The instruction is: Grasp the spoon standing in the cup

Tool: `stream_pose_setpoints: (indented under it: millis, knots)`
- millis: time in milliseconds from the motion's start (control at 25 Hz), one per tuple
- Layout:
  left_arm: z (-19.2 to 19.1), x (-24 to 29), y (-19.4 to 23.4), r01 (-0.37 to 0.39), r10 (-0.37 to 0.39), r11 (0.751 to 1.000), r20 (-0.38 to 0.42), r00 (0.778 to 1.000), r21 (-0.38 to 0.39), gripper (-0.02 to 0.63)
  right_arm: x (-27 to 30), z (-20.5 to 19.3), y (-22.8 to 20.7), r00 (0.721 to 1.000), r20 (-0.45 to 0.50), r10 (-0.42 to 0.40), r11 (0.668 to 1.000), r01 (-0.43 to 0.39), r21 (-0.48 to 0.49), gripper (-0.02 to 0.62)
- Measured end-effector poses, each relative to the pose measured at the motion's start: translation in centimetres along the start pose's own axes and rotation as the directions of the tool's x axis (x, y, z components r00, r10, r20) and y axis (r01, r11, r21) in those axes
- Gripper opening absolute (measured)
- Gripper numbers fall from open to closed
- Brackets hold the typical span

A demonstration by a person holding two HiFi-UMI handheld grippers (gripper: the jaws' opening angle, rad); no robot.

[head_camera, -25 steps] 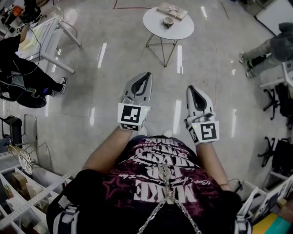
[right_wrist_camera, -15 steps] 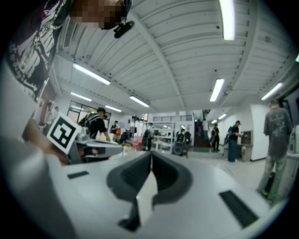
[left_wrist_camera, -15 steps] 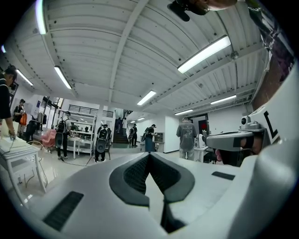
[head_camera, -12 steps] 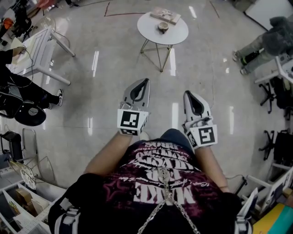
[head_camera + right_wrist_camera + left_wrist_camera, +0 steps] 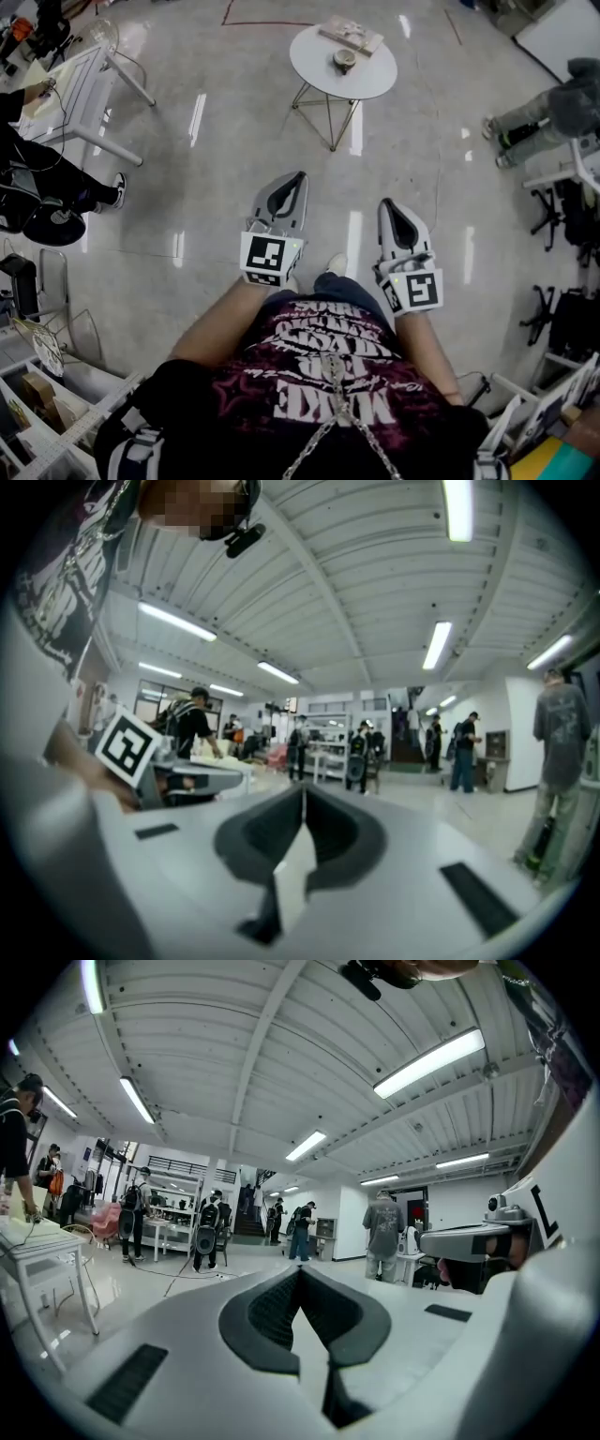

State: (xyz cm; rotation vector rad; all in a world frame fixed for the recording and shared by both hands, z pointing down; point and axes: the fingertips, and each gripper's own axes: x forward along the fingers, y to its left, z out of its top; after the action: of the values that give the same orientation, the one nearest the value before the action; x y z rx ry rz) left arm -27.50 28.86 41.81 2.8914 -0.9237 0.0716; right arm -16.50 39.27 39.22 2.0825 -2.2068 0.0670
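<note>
Jaws: left gripper [image 5: 301, 175] and right gripper [image 5: 387, 203] both closed, empty | bare floor [image 5: 272, 131] ahead to round table [image 5: 315, 67]

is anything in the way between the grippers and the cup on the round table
Nothing visible: only bare floor lies between the left gripper, the right gripper and the round table, where the cup stands.

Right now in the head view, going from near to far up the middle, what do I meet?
printed shirt → left gripper and right gripper, side by side → shiny floor → round white table → cup → book
</note>
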Motion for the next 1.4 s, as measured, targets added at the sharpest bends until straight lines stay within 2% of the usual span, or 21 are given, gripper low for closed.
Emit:
stream_pose_setpoints:
  millis: [200,400,1120,1400]
  knots:
    - [0.6,2.0,-0.1,-0.006,0.006,1.0,-0.003,1.0,0.012,0.025,1.2,0.2,-2.3,1.0,0.008,0.004,1.0,-0.004,0.01,0.034]
    - [1.3,4.5,-2.0,-0.002,0.001,1.0,0.002,1.0,0.025,0.025,1.4,0.0,-5.3,1.0,0.009,0.006,1.0,-0.006,0.022,0.034]
    - [2.0,10.0,-5.3,-0.028,0.028,0.998,0.007,1.0,0.061,0.025,3.0,-0.7,-9.9,0.994,0.009,0.112,0.993,-0.112,0.031,0.034]
    - [2.5,13.5,-7.6,-0.027,0.027,0.997,0.007,1.0,0.067,0.025,2.8,-1.1,-13.9,0.993,-0.002,0.119,0.992,-0.119,0.045,0.034]
